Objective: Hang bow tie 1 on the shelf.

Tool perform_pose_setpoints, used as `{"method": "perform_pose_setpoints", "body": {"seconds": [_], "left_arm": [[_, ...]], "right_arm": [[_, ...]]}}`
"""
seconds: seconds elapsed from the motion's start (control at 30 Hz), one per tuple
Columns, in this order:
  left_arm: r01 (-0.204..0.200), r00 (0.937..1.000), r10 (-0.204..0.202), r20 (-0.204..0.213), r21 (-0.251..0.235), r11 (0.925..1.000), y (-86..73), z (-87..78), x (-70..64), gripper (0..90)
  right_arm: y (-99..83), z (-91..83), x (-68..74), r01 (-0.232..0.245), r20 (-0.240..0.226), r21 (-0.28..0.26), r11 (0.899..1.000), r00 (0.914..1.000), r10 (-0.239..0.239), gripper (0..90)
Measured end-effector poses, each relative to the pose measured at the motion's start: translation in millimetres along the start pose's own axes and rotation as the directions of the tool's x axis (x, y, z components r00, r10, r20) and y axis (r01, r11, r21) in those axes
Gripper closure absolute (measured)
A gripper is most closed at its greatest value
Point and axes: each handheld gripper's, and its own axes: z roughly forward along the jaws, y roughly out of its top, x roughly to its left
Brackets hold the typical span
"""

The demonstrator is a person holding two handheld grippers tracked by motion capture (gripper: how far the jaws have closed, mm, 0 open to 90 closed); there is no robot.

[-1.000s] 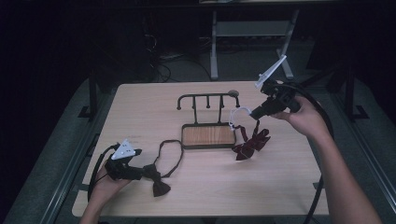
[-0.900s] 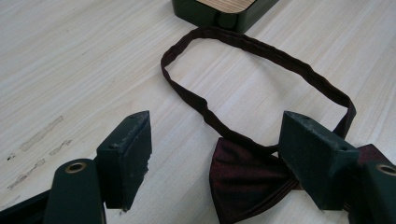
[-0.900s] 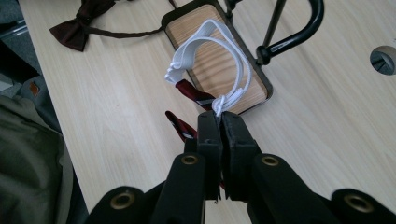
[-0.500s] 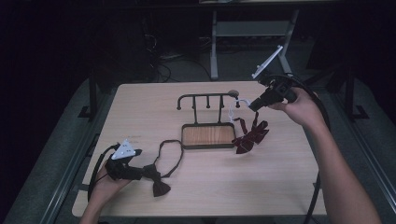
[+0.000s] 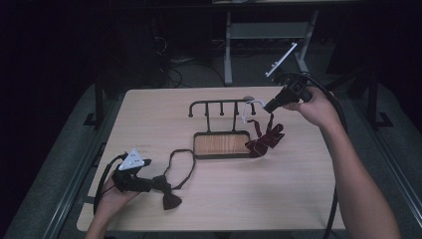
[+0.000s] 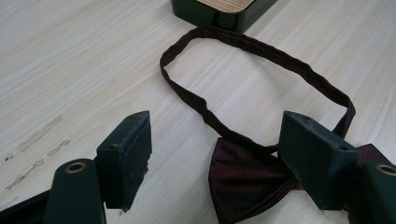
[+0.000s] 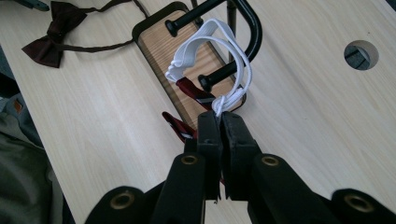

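Dim lab: bare table point(image 5: 308, 199), floor cables point(image 5: 174, 69)

high view overlooks table point(image 5: 298, 199); both gripper views sit close above it.

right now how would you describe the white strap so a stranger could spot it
Find the black hook rack standing mid-table on its wood-inlaid base. At its right end a thin white elastic loop hangs over the hooks, pinched by the right tongs. It is the sole white band; both bow ties are dark red.
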Motion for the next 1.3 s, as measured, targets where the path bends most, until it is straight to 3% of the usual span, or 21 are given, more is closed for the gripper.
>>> {"method": "perform_pose_setpoints", "body": {"seconds": [0.63, 1.3], "left_arm": [[-0.003, 1.0000, 0.003, 0.007, -0.008, 1.0000, 1.3, -0.4, -0.7, 26.2], [-0.004, 1.0000, 0.004, 0.006, -0.003, 1.0000, 1.3, -1.0, -0.9, 26.2]], "right_arm": [[0.1, 13.0, -17.4, -0.056, -0.002, 0.019, 0.998, 0.9984, 0.056, 85.5], [-7.6, 14.8, -19.5, -0.058, -0.015, 0.015, 0.998, 0.9982, 0.059, 82.0]]}}
